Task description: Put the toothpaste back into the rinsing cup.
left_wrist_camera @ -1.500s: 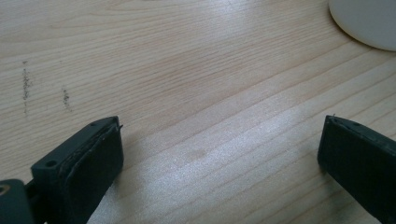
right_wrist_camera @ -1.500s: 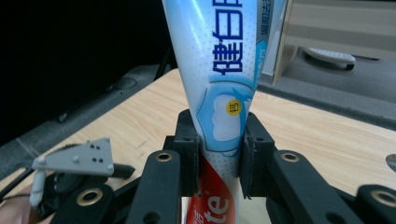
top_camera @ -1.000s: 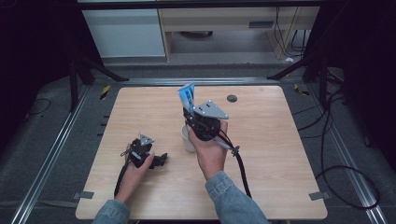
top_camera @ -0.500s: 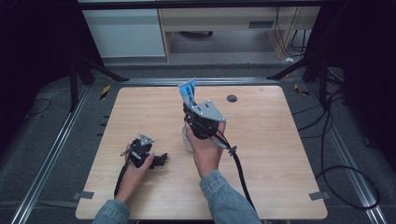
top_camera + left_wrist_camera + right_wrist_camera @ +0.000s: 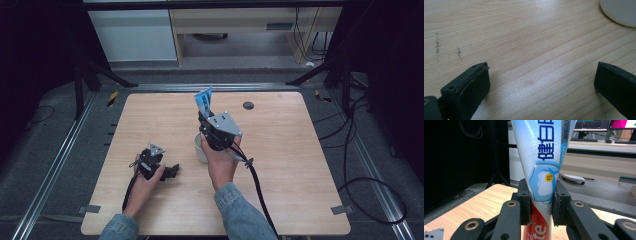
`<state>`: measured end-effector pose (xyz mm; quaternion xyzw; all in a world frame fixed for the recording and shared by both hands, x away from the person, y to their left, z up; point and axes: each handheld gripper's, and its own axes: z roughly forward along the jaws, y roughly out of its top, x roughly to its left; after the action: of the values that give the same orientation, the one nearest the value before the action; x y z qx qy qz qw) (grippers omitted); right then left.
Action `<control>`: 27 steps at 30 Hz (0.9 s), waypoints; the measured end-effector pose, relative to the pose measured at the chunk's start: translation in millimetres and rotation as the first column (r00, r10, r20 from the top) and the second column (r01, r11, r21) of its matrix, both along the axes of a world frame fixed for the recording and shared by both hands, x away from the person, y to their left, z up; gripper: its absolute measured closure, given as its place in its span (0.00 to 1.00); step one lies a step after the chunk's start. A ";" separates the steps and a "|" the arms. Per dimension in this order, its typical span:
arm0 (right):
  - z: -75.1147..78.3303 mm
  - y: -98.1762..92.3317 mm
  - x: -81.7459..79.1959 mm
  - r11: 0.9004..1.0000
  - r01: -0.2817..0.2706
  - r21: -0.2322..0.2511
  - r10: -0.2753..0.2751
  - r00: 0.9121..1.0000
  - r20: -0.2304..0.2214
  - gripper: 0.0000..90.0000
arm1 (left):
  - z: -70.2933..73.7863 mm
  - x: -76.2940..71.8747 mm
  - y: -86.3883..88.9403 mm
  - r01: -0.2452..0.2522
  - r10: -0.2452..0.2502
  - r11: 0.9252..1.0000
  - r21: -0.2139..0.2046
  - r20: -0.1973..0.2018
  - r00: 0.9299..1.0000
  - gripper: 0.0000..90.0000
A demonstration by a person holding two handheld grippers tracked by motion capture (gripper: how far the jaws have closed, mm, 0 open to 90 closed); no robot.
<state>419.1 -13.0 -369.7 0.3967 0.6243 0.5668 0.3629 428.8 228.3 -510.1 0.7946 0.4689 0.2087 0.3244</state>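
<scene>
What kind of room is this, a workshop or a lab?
Probably a lab set up for recording. A bare wooden table stands framed by metal rails, with dark tripod legs and loose cables on the floor around it. Monitors and a keyboard sit on a desk behind.

A small dark round thing [image 5: 248, 105] sits on the wooden table [image 5: 300, 165]. Black cables [image 5: 360, 150] lie on the grey floor [image 5: 45, 150].
</scene>
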 end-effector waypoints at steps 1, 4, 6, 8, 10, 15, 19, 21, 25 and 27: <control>-1.6 0.0 0.5 1.000 0.001 -0.002 -0.001 1.000 0.003 0.80 | 0.0 0.0 0.0 0.000 0.000 1.000 0.000 0.000 1.000 0.00; -6.6 0.1 1.0 1.000 0.006 -0.001 -0.006 1.000 0.011 0.80 | 0.0 0.0 0.0 0.000 0.000 1.000 0.000 0.000 1.000 0.00; -10.6 0.7 1.6 1.000 0.004 0.002 -0.004 1.000 0.010 0.80 | 0.0 0.0 0.0 0.000 0.000 1.000 0.000 0.000 1.000 0.00; -14.5 0.6 2.4 1.000 0.006 0.004 -0.006 1.000 0.008 0.80 | 0.0 0.0 0.0 0.000 0.000 1.000 0.001 0.000 1.000 0.00; -17.7 0.2 3.2 1.000 0.009 0.012 -0.009 1.000 0.004 0.80 | 0.0 0.0 0.0 0.000 0.000 1.000 0.001 0.000 1.000 0.00; -25.2 -0.7 3.6 1.000 0.006 0.013 -0.006 1.000 -0.002 0.80 | 0.2 -0.1 -0.2 0.002 -0.002 1.000 0.002 -0.003 1.000 0.00; -30.7 -1.3 4.3 1.000 0.009 0.015 -0.009 1.000 -0.007 0.80 | 0.2 -0.1 -0.3 0.002 -0.002 1.000 0.001 -0.003 1.000 0.00; -33.9 -2.3 5.0 1.000 0.009 0.013 -0.009 1.000 -0.005 0.80 | 0.2 -0.1 -0.2 0.003 -0.003 1.000 0.002 -0.003 1.000 0.00; -42.1 -0.9 6.0 1.000 0.011 0.011 -0.011 1.000 -0.017 0.80 | 0.3 -0.1 -0.1 0.003 -0.003 1.000 0.003 -0.004 1.000 0.00; -45.1 0.1 6.4 1.000 0.009 0.011 -0.009 1.000 -0.017 0.80 | 0.3 -0.1 -0.1 0.003 -0.003 1.000 0.003 -0.004 1.000 0.00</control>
<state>425.5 -12.9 -414.7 0.4064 0.6224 0.5652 0.3579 428.7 228.2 -509.8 0.7962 0.4679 0.2074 0.3226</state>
